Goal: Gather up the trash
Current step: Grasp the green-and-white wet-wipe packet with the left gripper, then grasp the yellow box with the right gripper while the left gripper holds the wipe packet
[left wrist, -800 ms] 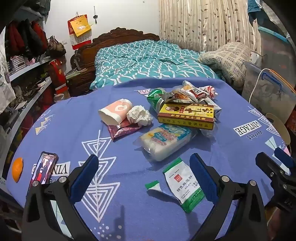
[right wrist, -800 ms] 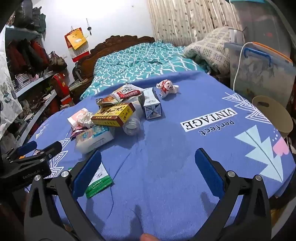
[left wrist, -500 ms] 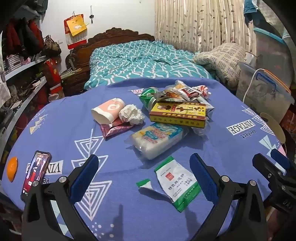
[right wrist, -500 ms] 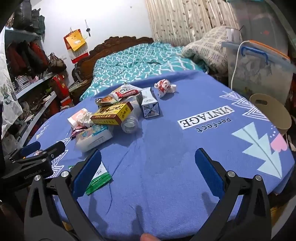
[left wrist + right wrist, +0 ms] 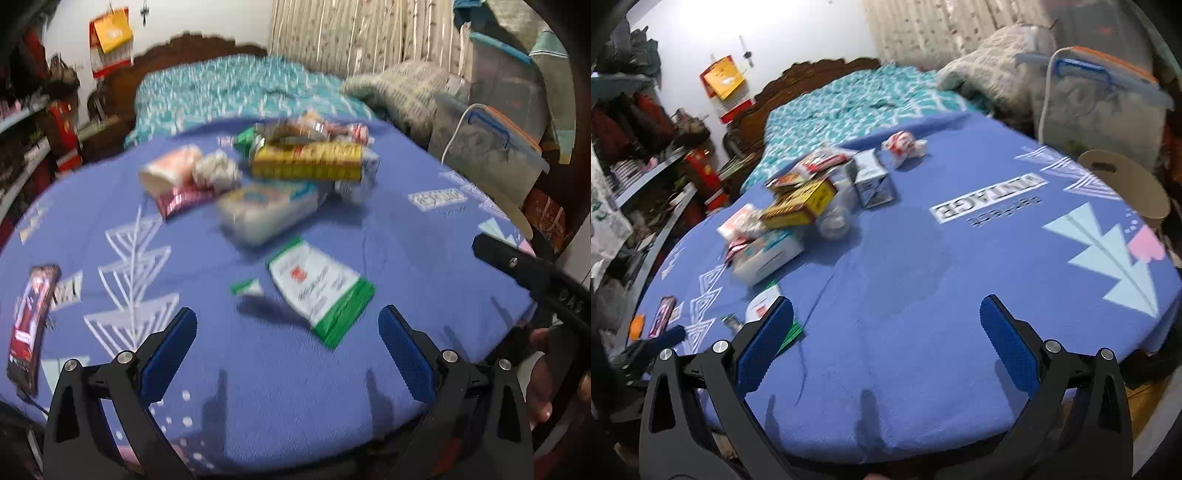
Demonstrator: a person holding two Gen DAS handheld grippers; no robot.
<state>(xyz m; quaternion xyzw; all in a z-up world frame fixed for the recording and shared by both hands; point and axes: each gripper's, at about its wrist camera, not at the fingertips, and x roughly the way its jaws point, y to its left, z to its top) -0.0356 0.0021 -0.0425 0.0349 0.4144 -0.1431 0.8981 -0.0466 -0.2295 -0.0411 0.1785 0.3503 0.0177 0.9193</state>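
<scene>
Trash lies in a heap on the round table's blue cloth point(image 5: 258, 369): a yellow box point(image 5: 306, 162), a tissue pack point(image 5: 266, 208), a crumpled tissue point(image 5: 216, 171), a pink paper cup point(image 5: 166, 171) and a red wrapper point(image 5: 181, 197). A green-and-white sachet point(image 5: 319, 286) and its torn-off corner point(image 5: 247, 288) lie nearest, just beyond my left gripper point(image 5: 286, 345), which is open and empty. My right gripper point(image 5: 884, 334) is open over bare cloth point(image 5: 905, 277). Its view also shows the yellow box point(image 5: 801, 201), a small carton point(image 5: 873, 182) and a crumpled red-white wrapper point(image 5: 903, 144).
A phone point(image 5: 31, 321) lies at the table's left edge, with an orange point(image 5: 636, 326) beside it. A bed point(image 5: 229, 85) stands behind the table, shelves point(image 5: 646, 177) to the left, a plastic storage box point(image 5: 487, 147) and a round stool point(image 5: 1123, 182) to the right.
Both views have pulled back toward the near edge of the table and blur with motion; the trash looks farther off. Both grippers stay open and empty.
</scene>
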